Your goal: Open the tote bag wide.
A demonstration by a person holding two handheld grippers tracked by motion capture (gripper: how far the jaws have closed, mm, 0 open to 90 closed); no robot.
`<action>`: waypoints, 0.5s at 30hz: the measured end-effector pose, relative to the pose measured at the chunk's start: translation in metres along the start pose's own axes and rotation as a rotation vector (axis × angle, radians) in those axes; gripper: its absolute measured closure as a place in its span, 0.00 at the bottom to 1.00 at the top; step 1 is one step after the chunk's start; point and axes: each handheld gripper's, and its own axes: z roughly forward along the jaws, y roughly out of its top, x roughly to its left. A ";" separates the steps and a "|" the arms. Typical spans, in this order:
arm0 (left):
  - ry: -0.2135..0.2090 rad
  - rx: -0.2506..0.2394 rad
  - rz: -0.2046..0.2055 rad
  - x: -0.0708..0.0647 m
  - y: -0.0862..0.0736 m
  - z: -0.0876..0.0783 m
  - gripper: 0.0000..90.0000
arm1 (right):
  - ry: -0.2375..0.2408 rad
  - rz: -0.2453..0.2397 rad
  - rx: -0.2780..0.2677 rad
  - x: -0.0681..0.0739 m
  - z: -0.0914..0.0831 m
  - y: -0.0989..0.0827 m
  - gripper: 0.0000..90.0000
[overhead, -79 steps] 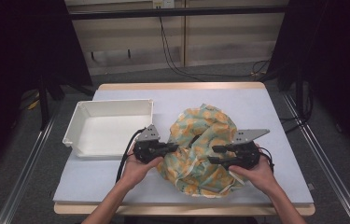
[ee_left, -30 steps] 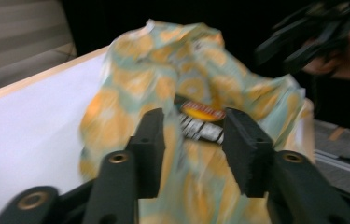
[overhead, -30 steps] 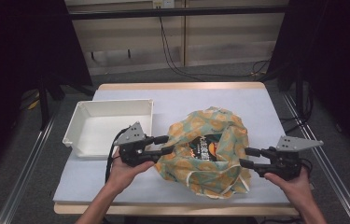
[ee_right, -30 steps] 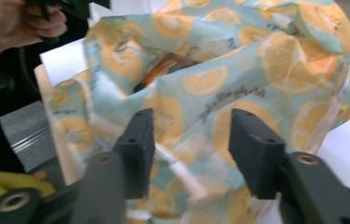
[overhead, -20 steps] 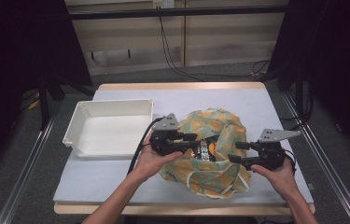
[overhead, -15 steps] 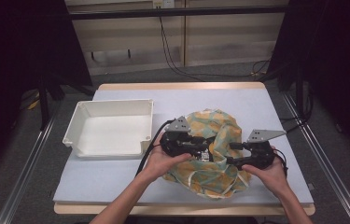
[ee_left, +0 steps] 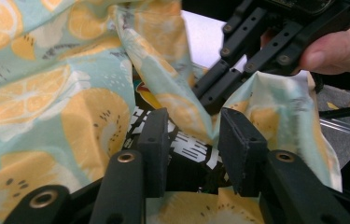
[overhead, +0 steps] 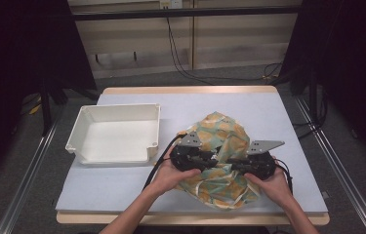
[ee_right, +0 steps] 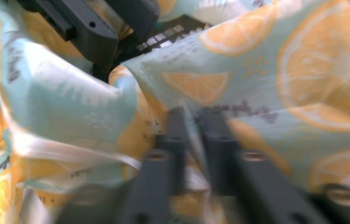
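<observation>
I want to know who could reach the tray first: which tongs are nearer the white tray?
Left. The left tongs sit over the patterned bag, just right of the white tray. The right tongs grip the bag farther right, beyond the left ones.

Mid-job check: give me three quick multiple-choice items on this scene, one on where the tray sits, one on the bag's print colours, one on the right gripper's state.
1. The white tray lies where from the fruit-print bag?
A. left
B. right
C. on top of it

2. The bag's print is mainly:
A. red and black
B. orange and pale teal
C. plain white

3. The right gripper is:
A. wide open
B. shut on the bag's fabric
C. holding the tray

Answers:
1. A, the high view shows the tray left of the bag.
2. B, orange slices on teal.
3. B, its jaws pinch cloth.
</observation>
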 end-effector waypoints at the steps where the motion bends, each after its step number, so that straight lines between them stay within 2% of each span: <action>1: 0.000 0.000 0.000 0.000 -0.001 0.000 0.70 | 0.001 0.007 -0.002 -0.001 0.000 -0.001 1.00; 5: -0.006 0.000 0.009 -0.002 -0.001 0.001 0.67 | 0.003 0.024 -0.022 -0.001 -0.007 -0.001 1.00; 7: -0.007 0.003 0.011 -0.002 -0.001 0.001 0.67 | -0.006 0.025 -0.048 0.002 -0.022 -0.001 1.00; 9: -0.008 0.012 0.015 -0.003 -0.001 0.001 0.67 | -0.010 0.031 -0.053 0.003 -0.028 -0.002 1.00; 12: -0.009 0.019 0.020 -0.004 0.000 0.002 0.67 | -0.044 0.037 -0.051 0.005 -0.045 -0.013 1.00; 15: -0.007 0.042 0.051 -0.008 0.006 0.000 0.67 | -0.067 0.056 -0.036 0.007 -0.061 -0.030 1.00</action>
